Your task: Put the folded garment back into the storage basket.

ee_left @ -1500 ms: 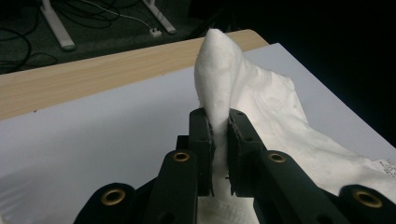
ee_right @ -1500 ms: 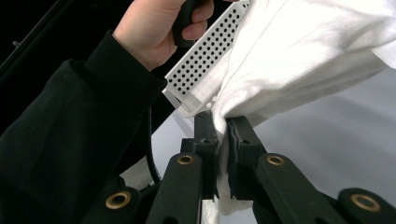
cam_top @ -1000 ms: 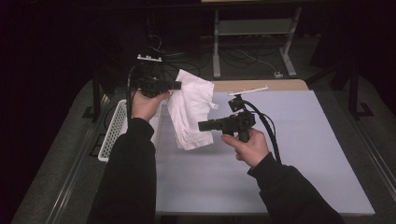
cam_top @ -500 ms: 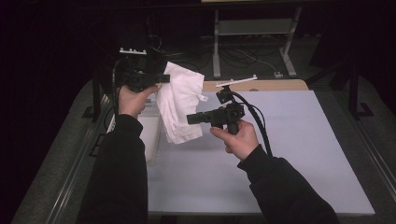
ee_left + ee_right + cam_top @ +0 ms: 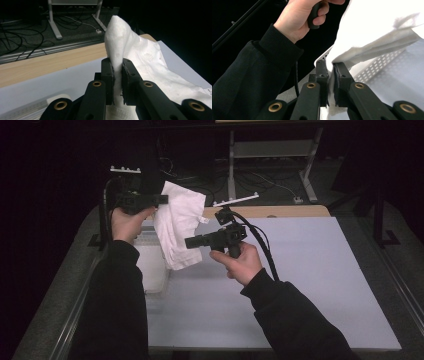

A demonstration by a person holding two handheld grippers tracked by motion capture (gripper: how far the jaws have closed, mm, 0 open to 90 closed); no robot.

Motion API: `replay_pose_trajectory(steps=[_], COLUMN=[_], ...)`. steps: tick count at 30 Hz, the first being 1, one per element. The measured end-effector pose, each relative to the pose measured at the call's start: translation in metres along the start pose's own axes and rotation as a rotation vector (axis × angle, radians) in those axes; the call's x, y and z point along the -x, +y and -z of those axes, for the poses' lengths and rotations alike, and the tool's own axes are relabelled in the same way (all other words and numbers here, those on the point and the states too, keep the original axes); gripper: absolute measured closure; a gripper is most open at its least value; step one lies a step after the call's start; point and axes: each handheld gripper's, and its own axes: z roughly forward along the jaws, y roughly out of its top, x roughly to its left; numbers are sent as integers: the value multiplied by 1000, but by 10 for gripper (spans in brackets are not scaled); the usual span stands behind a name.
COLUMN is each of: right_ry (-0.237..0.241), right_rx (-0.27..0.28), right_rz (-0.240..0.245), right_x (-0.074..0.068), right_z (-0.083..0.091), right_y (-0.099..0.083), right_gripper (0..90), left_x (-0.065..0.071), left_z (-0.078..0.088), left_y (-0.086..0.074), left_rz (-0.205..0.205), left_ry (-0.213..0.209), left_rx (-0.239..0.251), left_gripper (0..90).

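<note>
Cloth: a white cloth (image 5: 179, 227) hangs in the air above the tabletop (image 5: 310, 285), held at two spots; in the high view it sits at about 11 o'clock from the middle of the tabletop, over the tabletop's left edge.
Left hand-held gripper: the left hand-held gripper (image 5: 161, 199) is clamped on the cloth's upper edge; in the left gripper view (image 5: 117, 72) the two black jaws pinch a fold of cloth that stands up in a peak between them.
Right hand-held gripper: the right hand-held gripper (image 5: 189, 242) is clamped on the cloth lower down, at its right side, and points toward 9 o'clock in the high view; in the right gripper view (image 5: 330, 75) a thin edge of cloth is squeezed between the jaws.
Relative places: the left hand-held gripper is at about 11 o'clock from the right one, near it, with the cloth draped between them.
Left hand: the left hand (image 5: 125, 222) grips its handle at the tabletop's left edge, sleeve dark.
Right hand: the right hand (image 5: 240, 262) holds its handle over the tabletop, a cable (image 5: 262, 245) trailing back from it.
Basket: a white perforated basket (image 5: 150, 265) sits below the cloth, at the tabletop's left side.
Cloth and basket: the cloth's lower end hangs over the basket; whether it touches cannot be told.
</note>
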Motion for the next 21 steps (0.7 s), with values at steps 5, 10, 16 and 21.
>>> replay_pose_trajectory(steps=[5,10,16,21], right_ry=[18,29,44,55], right_rx=[-15,-22,-27,-31], right_rz=[2,4,1,-2], right_x=[-4,-8,-9,-8], right_z=[-20,-32,-49,-60], right_y=[7,10,11,11], right_gripper=[822,822,822,822], left_x=[-14,-24,-37,-44], left_z=[10,17,25,30], left_y=[-4,-7,-12,-16], left_rz=[23,26,38,34], left_ry=[24,38,58,78], left_rx=[4,-3,-11,-10], left_gripper=[802,802,802,802])
